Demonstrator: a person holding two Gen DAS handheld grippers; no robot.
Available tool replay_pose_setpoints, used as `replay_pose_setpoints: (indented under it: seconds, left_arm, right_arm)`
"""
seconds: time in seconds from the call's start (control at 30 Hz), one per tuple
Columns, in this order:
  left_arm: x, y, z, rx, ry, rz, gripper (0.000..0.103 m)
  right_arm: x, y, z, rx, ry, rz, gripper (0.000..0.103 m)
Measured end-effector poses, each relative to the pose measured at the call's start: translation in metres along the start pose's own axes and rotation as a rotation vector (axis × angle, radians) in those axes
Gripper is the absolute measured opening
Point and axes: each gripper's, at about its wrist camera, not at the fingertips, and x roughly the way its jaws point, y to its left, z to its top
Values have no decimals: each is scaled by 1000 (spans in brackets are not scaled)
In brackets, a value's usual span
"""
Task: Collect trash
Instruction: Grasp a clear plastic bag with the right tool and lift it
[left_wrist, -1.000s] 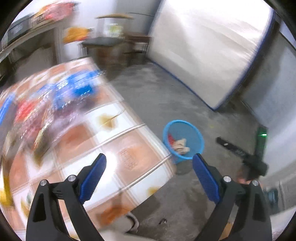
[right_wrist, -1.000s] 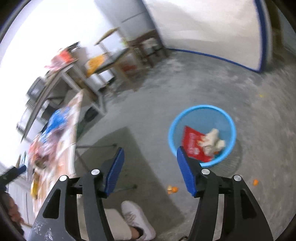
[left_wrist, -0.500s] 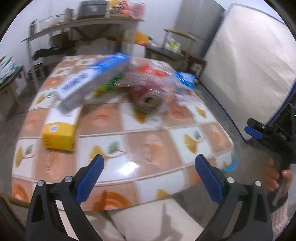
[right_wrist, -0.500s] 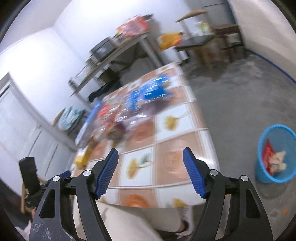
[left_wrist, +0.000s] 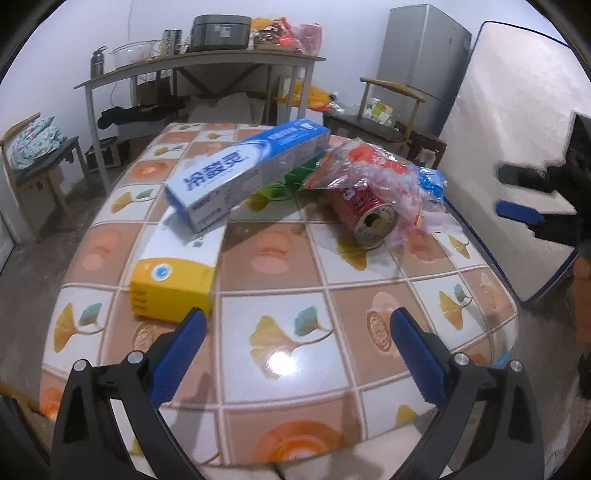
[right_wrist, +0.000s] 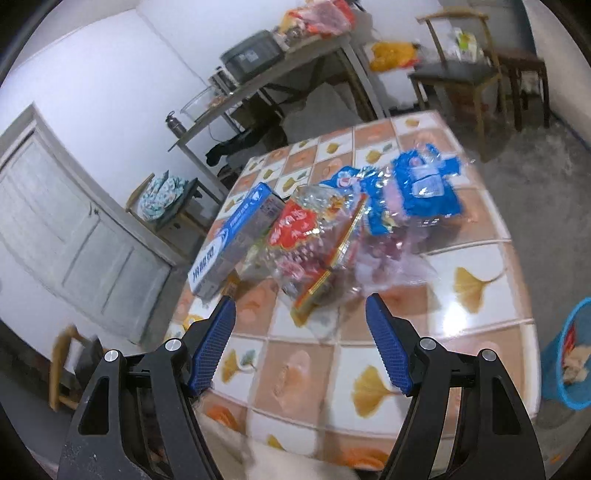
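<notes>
The tiled table (left_wrist: 332, 266) now fills both views where a second ago the blue bin (right_wrist: 569, 369) did (a drop seemingly done), so left gripper (left_wrist: 295, 343) and right gripper (right_wrist: 301, 325), both spread empty, face the trash along its far edge: toothpaste box (left_wrist: 247, 173), red can (left_wrist: 365, 210), crinkled wrappers (right_wrist: 351, 229).

You're in lived-in home room, kitchen-dining corner. Landmark: tile-patterned bench (left_wrist: 280, 266). Behind it, metal shelf table (left_wrist: 199, 64) with cooker and glass bowl; grey fridge (left_wrist: 424, 62) at its far right; wooden chairs (right_wrist: 465, 70) beyond; panelled door (right_wrist: 62, 229) left; bare concrete floor (right_wrist: 524, 177) around.
</notes>
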Motion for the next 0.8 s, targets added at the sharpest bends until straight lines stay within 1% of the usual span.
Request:
replay_pose_setpoints:
  seconds: [0.07,0.1,0.13,0.17,0.23,0.3,0.47,0.6,0.67,0.7,0.73,0.77,0.8]
  left_arm:
    - [4,-4,2,10,-21,-5,97]
    - [7,-7,2,25,-36,-5,97]
    - [9,-10,2,38,-42,-3,97]
    - [11,-12,3,46,-42,-1,97]
    - [17,-16,2,64,-26,-10,97]
    - [22,-18,0,80,-9,-12,97]
    - [32,-13,-6,90,28,23,97]
    - [33,-8,-10,86,47,24,97]
    - [33,-7,-14,97,62,12,97]
    - [35,-5,-16,102,96,0,97]
    - [36,-3,-18,98,119,-1,97]
    - [38,0,-20,87,139,2,97]
    - [38,4,-21,77,146,2,97]
  right_arm:
    - [16,-9,11,106,36,53,70]
    - [28,-21,14,198,62,84,70]
    - [35,-26,16,253,79,109,69]
    - [42,-32,16,305,97,137,67]
    - [55,-42,15,392,127,177,65]
    - [65,-44,15,418,147,178,65]
    - [88,-47,15,462,190,177,62]
    - [98,-44,15,483,207,191,46]
    - [98,-42,16,483,198,189,29]
    - [96,-40,15,484,190,189,24]
    - [95,-38,15,485,187,191,16]
    - [94,-35,15,484,183,197,11]
    - [92,-34,13,487,178,201,10]
